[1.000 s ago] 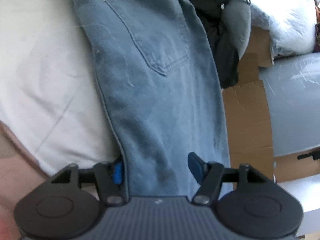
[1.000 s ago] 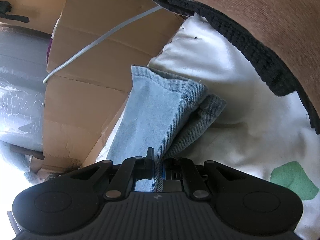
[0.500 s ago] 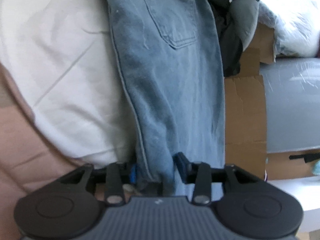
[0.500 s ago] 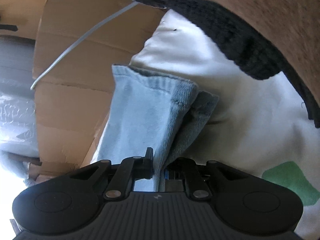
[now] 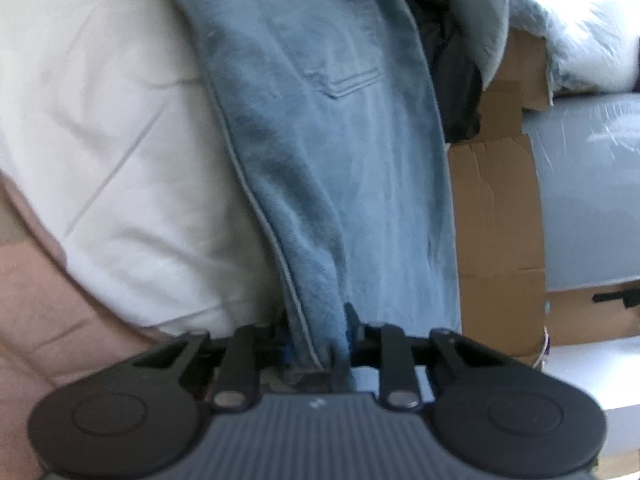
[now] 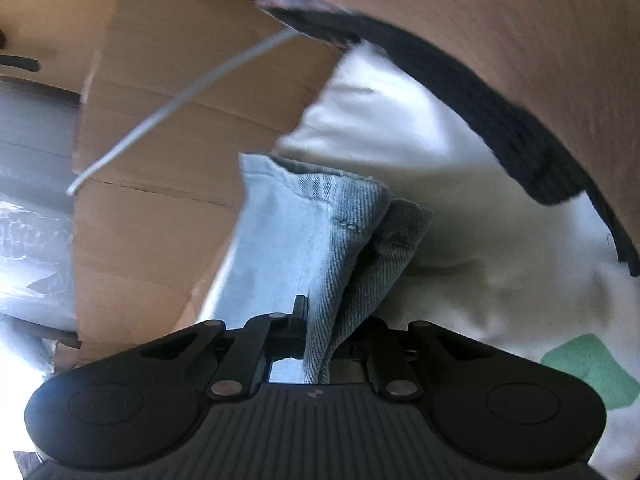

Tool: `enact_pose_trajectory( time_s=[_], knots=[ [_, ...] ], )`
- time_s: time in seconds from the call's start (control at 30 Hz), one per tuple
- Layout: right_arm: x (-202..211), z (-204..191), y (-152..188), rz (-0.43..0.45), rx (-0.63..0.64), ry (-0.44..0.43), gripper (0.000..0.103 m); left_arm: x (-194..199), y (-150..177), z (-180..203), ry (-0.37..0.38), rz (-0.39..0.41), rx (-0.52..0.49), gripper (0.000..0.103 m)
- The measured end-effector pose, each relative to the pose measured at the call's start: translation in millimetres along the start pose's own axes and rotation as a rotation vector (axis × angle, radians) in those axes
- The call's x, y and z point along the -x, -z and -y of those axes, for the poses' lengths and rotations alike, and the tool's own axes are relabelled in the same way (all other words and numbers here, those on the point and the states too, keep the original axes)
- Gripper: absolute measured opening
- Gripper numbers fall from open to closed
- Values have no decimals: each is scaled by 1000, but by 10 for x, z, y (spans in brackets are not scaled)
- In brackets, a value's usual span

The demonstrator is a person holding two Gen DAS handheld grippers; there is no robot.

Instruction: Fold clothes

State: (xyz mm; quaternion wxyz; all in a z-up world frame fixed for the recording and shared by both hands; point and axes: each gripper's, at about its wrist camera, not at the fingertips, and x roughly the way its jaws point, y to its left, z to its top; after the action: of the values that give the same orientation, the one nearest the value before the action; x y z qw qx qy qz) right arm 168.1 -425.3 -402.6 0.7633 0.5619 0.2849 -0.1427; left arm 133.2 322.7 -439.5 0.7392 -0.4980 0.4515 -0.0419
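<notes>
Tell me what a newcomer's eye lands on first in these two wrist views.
The blue jeans fill the middle of the left view, lying along a white sheet, with the left gripper pinching their side seam, its jaws having just closed. In the right view the right gripper clamps the hem ends, beside cardboard.

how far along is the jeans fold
Early. Done: the jeans lie lengthwise on the white bedding, legs stacked. In hand: the left gripper has just been closing and pinches the side seam; the right gripper is clamped on the cuff end. Left: no crosswise fold shows yet, so bringing the cuffs toward the pocket end.
</notes>
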Motion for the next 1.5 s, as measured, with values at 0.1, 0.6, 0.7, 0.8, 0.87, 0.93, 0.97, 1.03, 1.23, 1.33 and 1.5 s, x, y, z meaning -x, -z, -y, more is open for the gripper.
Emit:
enact_pose_trajectory(
  time_s=[0.1, 0.6, 0.7, 0.8, 0.87, 0.93, 0.97, 1.03, 1.23, 1.33, 1.5],
  knots=[
    [104, -66, 18, 11, -6, -17, 6, 81, -26, 106, -14, -14, -19, 22],
    [1098, 140, 369, 12, -24, 65, 6, 569, -37, 472, -173, -115, -155, 22],
    [1349, 179, 457, 15, -35, 97, 6, 648, 5, 493, -194, -138, -168, 21],
    [1403, 164, 540, 14, -19, 135, 6, 746, 52, 494, -204, -161, -184, 21],
    [1459, 198, 376, 6, 2, 165, 6, 800, 66, 504, -220, -169, -190, 21],
    [1767, 322, 374, 10, -3, 180, 6, 838, 76, 536, -234, -174, -196, 21],
    [1742, 233, 404, 17, 3, 185, 6, 830, 71, 562, -237, -178, -201, 21],
    [1629, 2, 578, 31, 23, 196, 6, 802, 55, 600, -240, -189, -210, 21],
    [2119, 38, 835, 11, 45, 249, 6, 834, 50, 580, -246, -214, -210, 21],
    [2230, 124, 883, -1, 55, 253, 6, 852, 57, 563, -257, -222, -207, 21],
    [2382, 465, 926, 15, 10, 223, 6, 886, 87, 621, -260, -223, -233, 21]
  ],
)
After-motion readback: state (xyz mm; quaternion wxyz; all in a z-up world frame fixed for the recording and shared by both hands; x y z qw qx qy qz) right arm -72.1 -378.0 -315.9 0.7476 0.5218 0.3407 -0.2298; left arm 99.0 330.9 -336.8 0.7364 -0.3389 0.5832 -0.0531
